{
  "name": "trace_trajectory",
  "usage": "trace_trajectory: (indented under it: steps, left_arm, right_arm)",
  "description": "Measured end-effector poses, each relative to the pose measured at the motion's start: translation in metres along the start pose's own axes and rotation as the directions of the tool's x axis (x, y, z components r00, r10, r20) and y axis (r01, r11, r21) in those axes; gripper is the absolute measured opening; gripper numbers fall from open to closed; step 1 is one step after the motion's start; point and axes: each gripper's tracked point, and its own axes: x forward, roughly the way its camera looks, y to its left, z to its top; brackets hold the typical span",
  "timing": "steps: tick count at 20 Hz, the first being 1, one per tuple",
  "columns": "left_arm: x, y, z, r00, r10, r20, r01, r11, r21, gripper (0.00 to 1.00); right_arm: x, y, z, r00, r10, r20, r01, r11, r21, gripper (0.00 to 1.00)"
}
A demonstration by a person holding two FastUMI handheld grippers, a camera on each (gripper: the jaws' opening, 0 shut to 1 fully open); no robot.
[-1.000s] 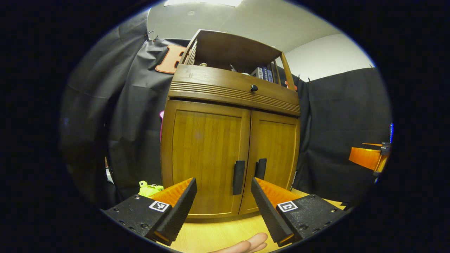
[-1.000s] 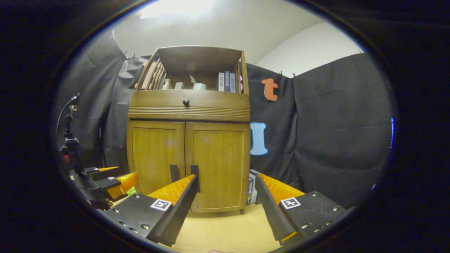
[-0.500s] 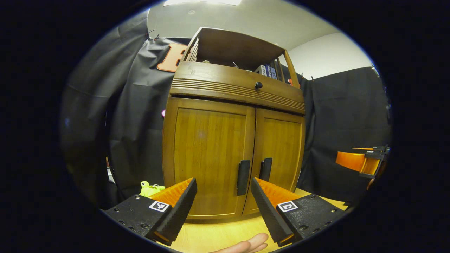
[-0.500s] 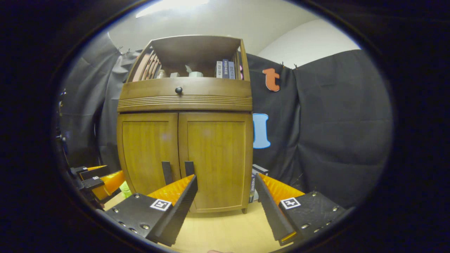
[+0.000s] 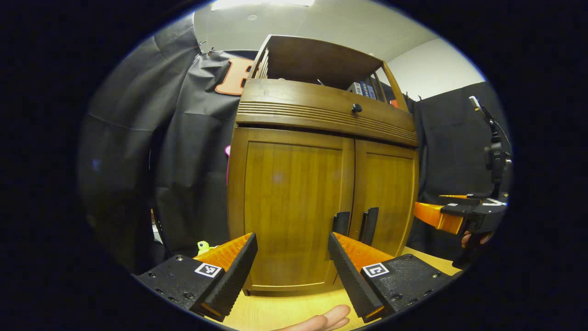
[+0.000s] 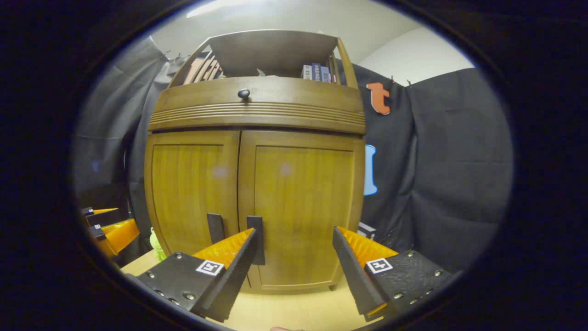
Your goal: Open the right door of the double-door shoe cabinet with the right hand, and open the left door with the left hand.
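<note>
Shoe cabinet (image 6: pixel 255 184) now looms nearer than a second ago, doors shut; right gripper (image 6: pixel 294 257) and left gripper (image 5: pixel 291 255) both gape empty, closing on black handles (image 6: pixel 255 239).

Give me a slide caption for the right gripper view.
Open right claw faces the wooden shoe cabinet, both doors closed, its left finger crossing the right door's black handle.

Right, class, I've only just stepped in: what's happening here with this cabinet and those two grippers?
A person holds a two-finger gripper in each hand in front of a wooden shoe cabinet. Both doors are shut. The right gripper is open, near the right door's handle without touching it. The left gripper is open too, facing the left door, with the left door's handle just above one finger. Neither door has been pulled yet.
</note>
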Motion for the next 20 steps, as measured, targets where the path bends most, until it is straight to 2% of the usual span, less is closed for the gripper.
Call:
trace_trajectory:
  steps: [1, 6, 9, 11, 12, 13, 14, 15, 16, 17, 19, 20]
  left_arm:
    - [0.001, 0.001, 0.0, 1.0, 0.006, 0.002, -0.006, 1.0, -0.002, 0.92]
    - [0.008, -0.002, -0.001, 1.0, -0.013, -0.007, 0.013, 1.0, 0.006, 0.92]
    - [0.012, 0.005, -0.003, 1.0, 0.0, -0.01, 0.0, 1.0, 0.003, 0.92]
    - [0.015, 0.006, -0.003, 1.0, -0.005, -0.017, 0.005, 1.0, -0.011, 0.92]
    - [0.017, 0.006, -0.005, 1.0, -0.008, -0.027, 0.008, 1.0, -0.016, 0.92]
    - [0.019, 0.008, -0.007, 0.999, -0.006, -0.034, 0.006, 1.0, -0.021, 0.92]
    - [0.021, 0.01, -0.008, 0.999, -0.001, -0.04, 0.0, 1.0, -0.024, 0.92]
    - [0.022, 0.01, -0.01, 0.999, 0.001, -0.046, -0.002, 1.0, -0.024, 0.96]
    - [0.023, 0.009, -0.01, 0.999, 0.0, -0.048, -0.001, 1.0, -0.025, 0.94]
    - [0.024, 0.009, -0.011, 0.999, -0.001, -0.049, 0.0, 1.0, -0.023, 0.92]
    - [0.024, 0.006, -0.012, 0.999, -0.009, -0.049, 0.009, 1.0, -0.018, 0.92]
    - [0.023, 0.004, -0.011, 0.999, -0.016, -0.046, 0.015, 1.0, -0.013, 0.96]
  right_arm:
    - [0.012, 0.005, -0.005, 1.0, 0.013, -0.005, -0.013, 1.0, 0.014, 0.96]
    - [0.064, 0.046, -0.044, 0.989, 0.129, -0.066, -0.13, 0.992, -0.003, 0.96]
    - [0.086, 0.059, -0.055, 0.986, 0.15, -0.074, -0.145, 0.988, 0.059, 0.96]
    - [0.098, 0.058, -0.06, 0.989, 0.123, -0.08, -0.116, 0.989, 0.089, 0.92]
    - [0.104, 0.054, -0.058, 0.992, 0.105, -0.069, -0.099, 0.991, 0.089, 0.89]
    - [0.113, 0.067, -0.059, 0.984, 0.162, -0.076, -0.152, 0.981, 0.124, 0.7]
    - [0.1, 0.068, -0.058, 0.984, 0.161, -0.078, -0.152, 0.982, 0.115, 0.52]
    - [0.109, 0.068, -0.058, 0.981, 0.174, -0.085, -0.167, 0.982, 0.085, 0.34]
    - [0.108, 0.067, -0.061, 0.979, 0.181, -0.094, -0.177, 0.983, 0.054, 0.29]
    - [0.102, 0.066, -0.066, 0.976, 0.187, -0.108, -0.182, 0.982, 0.053, 0.3]
    - [0.091, 0.063, -0.067, 0.97, 0.207, -0.127, -0.2, 0.978, 0.065, 0.3]
    - [0.09, 0.064, -0.066, 0.968, 0.219, -0.123, -0.213, 0.975, 0.061, 0.3]
